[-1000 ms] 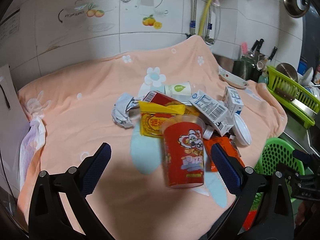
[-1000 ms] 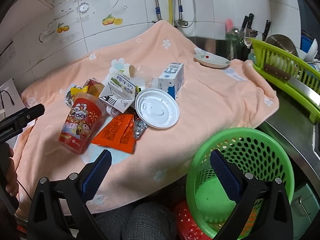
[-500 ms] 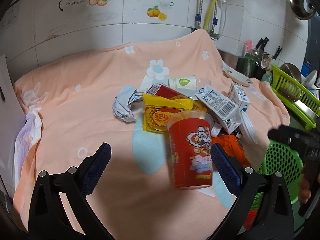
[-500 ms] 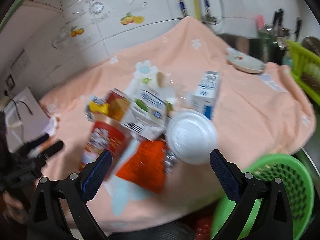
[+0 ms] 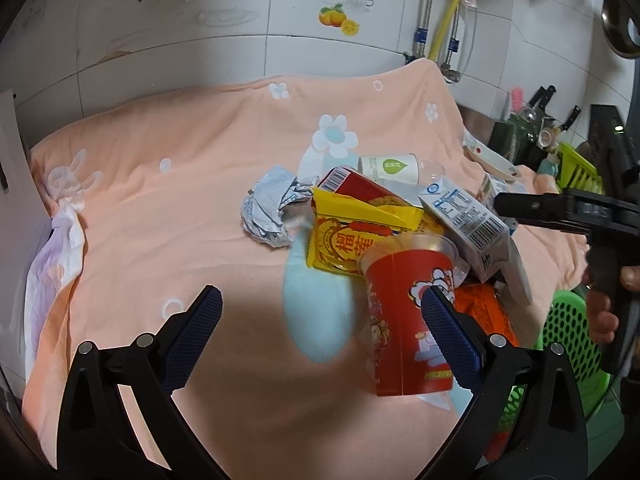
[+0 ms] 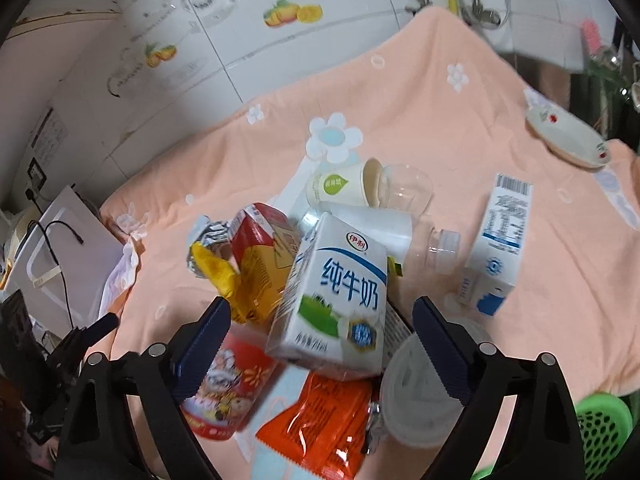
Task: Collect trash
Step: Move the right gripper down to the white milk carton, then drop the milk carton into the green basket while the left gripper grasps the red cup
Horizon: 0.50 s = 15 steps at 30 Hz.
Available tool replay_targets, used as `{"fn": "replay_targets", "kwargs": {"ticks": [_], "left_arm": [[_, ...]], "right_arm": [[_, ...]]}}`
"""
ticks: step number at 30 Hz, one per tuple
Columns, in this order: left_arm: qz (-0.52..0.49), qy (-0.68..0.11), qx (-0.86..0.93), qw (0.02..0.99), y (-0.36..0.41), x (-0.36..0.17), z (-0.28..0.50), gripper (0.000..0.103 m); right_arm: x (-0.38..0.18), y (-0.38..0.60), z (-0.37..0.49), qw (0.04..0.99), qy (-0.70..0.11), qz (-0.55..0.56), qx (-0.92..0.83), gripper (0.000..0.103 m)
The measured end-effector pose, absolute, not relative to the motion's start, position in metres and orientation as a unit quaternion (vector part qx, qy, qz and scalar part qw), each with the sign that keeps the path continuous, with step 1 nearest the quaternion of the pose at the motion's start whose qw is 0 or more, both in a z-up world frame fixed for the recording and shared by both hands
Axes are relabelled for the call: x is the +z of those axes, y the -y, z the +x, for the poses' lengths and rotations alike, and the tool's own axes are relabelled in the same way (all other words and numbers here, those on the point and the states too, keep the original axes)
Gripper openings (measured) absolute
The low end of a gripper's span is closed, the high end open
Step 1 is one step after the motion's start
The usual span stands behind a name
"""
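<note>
Left wrist view: the left gripper (image 5: 318, 322) is held with fingers wide apart and empty. A red printed cup (image 5: 404, 320), lower right of centre, is overlapped by the right finger's pad; contact cannot be told. It is judged light, thin-walled and crushable, best taken across its body.

Right wrist view: the right gripper (image 6: 322, 334) is closing, its fingers not yet touching the white milk carton (image 6: 340, 292) framed between them at lower centre. The carton is judged light, stiff-sided and best gripped across its flat faces. A green basket (image 6: 600, 424) sits lower right.
</note>
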<state>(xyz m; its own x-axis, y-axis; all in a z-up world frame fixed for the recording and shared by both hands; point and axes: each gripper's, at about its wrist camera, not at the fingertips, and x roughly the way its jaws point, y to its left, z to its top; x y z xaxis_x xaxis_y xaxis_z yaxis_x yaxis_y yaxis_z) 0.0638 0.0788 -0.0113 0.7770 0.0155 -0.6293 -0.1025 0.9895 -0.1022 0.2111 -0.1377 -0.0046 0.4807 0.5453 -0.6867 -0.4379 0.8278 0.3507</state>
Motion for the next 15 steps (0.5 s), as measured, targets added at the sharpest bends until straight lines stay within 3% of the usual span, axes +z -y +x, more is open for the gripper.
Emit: {"fn": "replay_targets", "kwargs": {"ticks": [13,15], "left_arm": [[-0.071,-0.341,0.037,0.937,-0.086,-0.019,0.075,0.098],[-0.070,-0.342,0.036,0.936,-0.085,-0.020,0.076,0.098]], "right_arm": [[-0.043,0.127,0.266,0.793,-0.508,0.123,0.314,0.088],[-0.048,0.130,0.270,0.781,-0.516,0.142,0.323,0.082]]}}
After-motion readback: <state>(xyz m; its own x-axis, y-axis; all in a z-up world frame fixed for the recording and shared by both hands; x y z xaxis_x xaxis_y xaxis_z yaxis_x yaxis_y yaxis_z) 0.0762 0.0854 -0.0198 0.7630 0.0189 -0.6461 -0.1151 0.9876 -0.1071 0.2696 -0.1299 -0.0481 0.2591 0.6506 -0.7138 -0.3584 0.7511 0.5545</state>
